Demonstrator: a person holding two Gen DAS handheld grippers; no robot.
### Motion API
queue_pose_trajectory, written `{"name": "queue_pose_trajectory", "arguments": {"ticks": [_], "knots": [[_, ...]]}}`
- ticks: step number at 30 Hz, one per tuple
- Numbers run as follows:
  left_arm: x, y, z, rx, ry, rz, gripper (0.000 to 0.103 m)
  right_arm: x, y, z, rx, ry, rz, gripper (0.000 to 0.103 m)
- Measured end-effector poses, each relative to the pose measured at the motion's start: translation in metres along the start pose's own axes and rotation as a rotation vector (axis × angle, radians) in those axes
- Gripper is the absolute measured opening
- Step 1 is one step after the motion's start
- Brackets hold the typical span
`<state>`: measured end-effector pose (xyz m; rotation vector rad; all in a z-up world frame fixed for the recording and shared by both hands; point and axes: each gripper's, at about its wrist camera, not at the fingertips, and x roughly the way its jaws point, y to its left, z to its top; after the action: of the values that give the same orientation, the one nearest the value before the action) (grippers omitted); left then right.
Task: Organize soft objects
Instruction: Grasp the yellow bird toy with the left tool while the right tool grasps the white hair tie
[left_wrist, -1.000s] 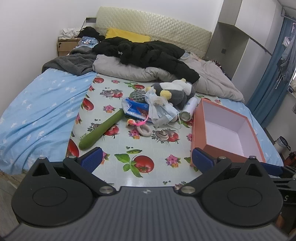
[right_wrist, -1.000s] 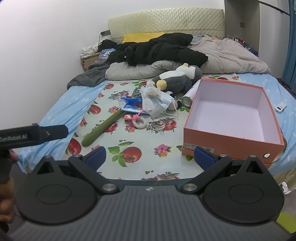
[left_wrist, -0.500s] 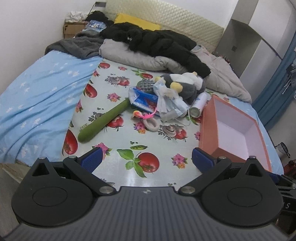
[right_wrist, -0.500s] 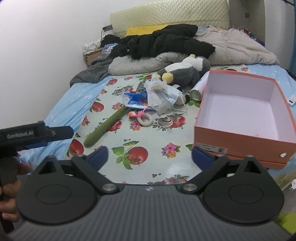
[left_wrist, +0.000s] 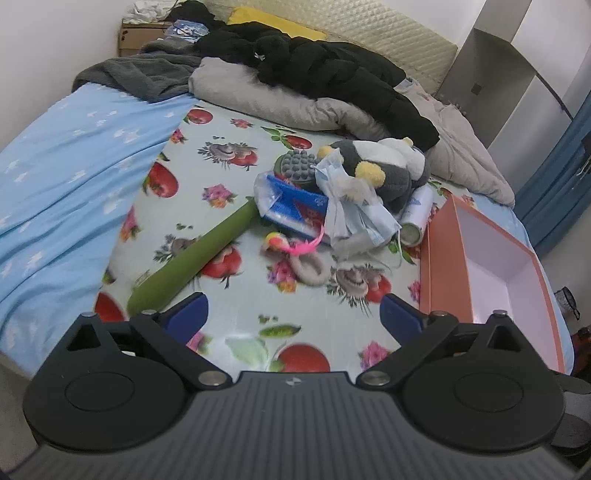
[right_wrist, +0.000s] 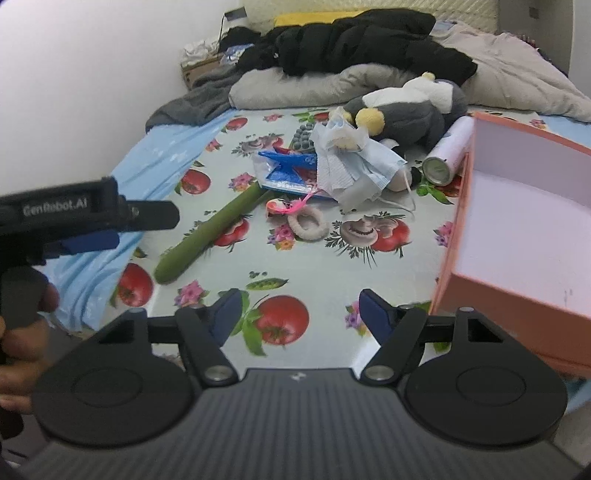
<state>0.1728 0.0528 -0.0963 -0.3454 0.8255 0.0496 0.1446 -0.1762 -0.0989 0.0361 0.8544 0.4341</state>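
One orange box (right_wrist: 524, 236) before us, white interior bare. Plush penguin (right_wrist: 406, 107), masks (right_wrist: 354, 162) piled beside it on cloth. Our left gripper (left_wrist: 291, 314) spread, unloaded; right gripper (right_wrist: 295, 310) narrowing, nothing between.

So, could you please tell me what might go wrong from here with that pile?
The face masks drape over the plush penguin, so lifting either may drag the other. The spray can lies on its side against the pile and could roll. The right gripper, just narrowing on nothing, may clip the orange box.
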Motion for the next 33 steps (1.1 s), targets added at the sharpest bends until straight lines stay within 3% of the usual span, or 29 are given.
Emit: {"name": "queue_pose_trajectory", "arguments": {"ticks": [17, 26, 30, 33], "knots": [[0.156, 0.028, 0.042, -0.019, 0.095, -0.009, 0.072, 0.147, -0.019, 0.048, -0.099, 0.047, -0.024, 0.072], [0.222, 0.039, 0.052, -0.022, 0.128, -0.036, 0.063, 0.214, -0.028, 0.059, -0.088, 0.122, 0.042, 0.071], [0.241, 0.042, 0.053, -0.021, 0.143, -0.045, 0.062, 0.229, -0.024, 0.061, -0.148, 0.113, 0.050, 0.067], [0.251, 0.038, 0.054, 0.007, 0.194, -0.015, 0.057, 0.241, -0.023, 0.062, -0.176, 0.126, 0.070, 0.055]]}}
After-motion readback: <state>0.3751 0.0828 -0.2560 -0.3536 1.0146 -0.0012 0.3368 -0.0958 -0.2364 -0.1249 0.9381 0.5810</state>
